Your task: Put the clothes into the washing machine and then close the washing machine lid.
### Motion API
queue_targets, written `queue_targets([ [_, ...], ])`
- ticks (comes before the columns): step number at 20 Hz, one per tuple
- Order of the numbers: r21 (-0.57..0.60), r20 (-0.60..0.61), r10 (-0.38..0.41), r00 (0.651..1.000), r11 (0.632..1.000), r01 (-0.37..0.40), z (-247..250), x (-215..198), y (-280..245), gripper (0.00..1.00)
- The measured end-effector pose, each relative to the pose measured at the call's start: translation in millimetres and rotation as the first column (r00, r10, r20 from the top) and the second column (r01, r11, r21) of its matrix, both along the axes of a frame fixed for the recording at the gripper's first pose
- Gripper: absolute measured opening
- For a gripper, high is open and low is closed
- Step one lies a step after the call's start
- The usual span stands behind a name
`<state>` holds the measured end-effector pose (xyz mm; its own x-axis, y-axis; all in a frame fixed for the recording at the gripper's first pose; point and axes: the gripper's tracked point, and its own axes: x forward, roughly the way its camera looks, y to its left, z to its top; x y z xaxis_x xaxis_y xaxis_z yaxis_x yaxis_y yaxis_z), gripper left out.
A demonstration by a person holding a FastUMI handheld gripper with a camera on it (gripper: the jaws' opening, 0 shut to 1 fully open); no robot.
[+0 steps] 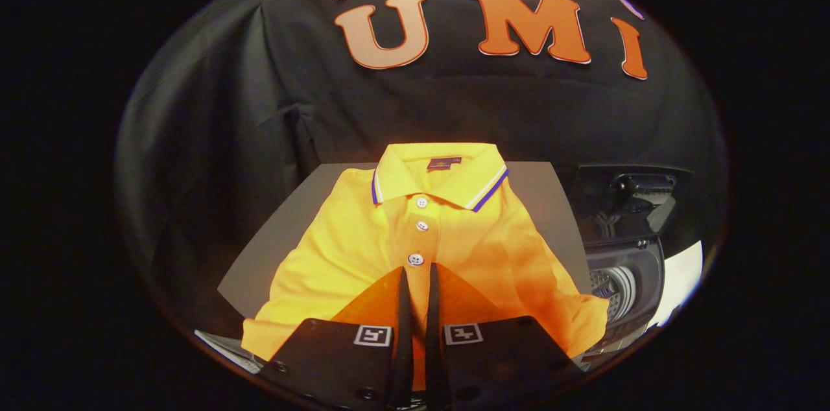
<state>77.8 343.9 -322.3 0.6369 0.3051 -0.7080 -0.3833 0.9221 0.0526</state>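
Note:
A yellow polo shirt with a striped collar and white buttons lies spread on a grey table. My gripper sits low over the shirt's front, its tips just below the third button. The two fingers stand nearly together, and yellow fabric fills the narrow gap between them. To the right of the table stands the washing machine. Its dark lid is raised, and the metal drum shows inside the opening.
Black cloth walls close in behind the table and on the left. A white surface shows past the washing machine on the right. The shirt's right sleeve reaches nearly to the machine's opening.

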Motion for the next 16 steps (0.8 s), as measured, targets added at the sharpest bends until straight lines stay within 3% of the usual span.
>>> queue_targets([
  [6,-0.024,0.082,0.002,0.997,1.0,0.0,26.1,5.0,-13.3,0.12],
  [12,-0.045,0.102,-0.063,0.993,0.997,0.067,29.8,17.9,-54.2,0.08],
  [16,-0.036,0.062,-0.037,0.997,0.999,0.039,20.9,19.4,-63.3,0.08],
])
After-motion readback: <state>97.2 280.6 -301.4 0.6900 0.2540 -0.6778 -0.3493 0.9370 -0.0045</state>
